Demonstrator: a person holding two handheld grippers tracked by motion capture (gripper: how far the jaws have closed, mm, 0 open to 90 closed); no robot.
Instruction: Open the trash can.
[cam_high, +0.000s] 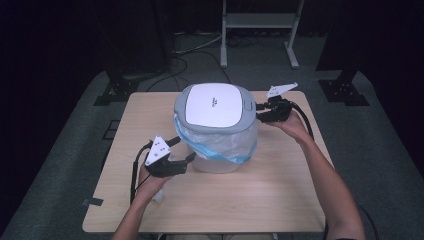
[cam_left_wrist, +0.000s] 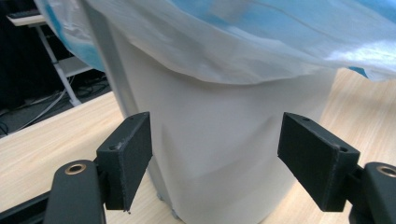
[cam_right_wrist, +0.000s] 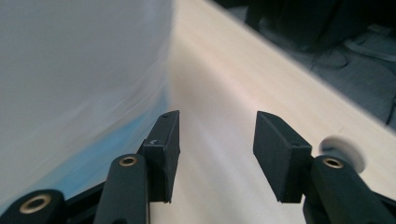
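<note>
The bin (cam_high: 220, 127) is stood upright at the worktop (cam_high: 260, 195) centre, lid uppermost, white, lined with a blue-edged bag (cam_high: 225, 145). Left gripper (cam_high: 182, 150) and right gripper (cam_high: 258, 112) jaws are held released beside the bin.

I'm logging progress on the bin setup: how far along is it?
Done: the bag lines the trash bin, its edge folded over the rim, and the lid sits closed on top. In hand: the left gripper, jaws open, faces the bin wall below the bag; the right gripper, open, is beside the lid. Left: probably tidying the overhang.
</note>
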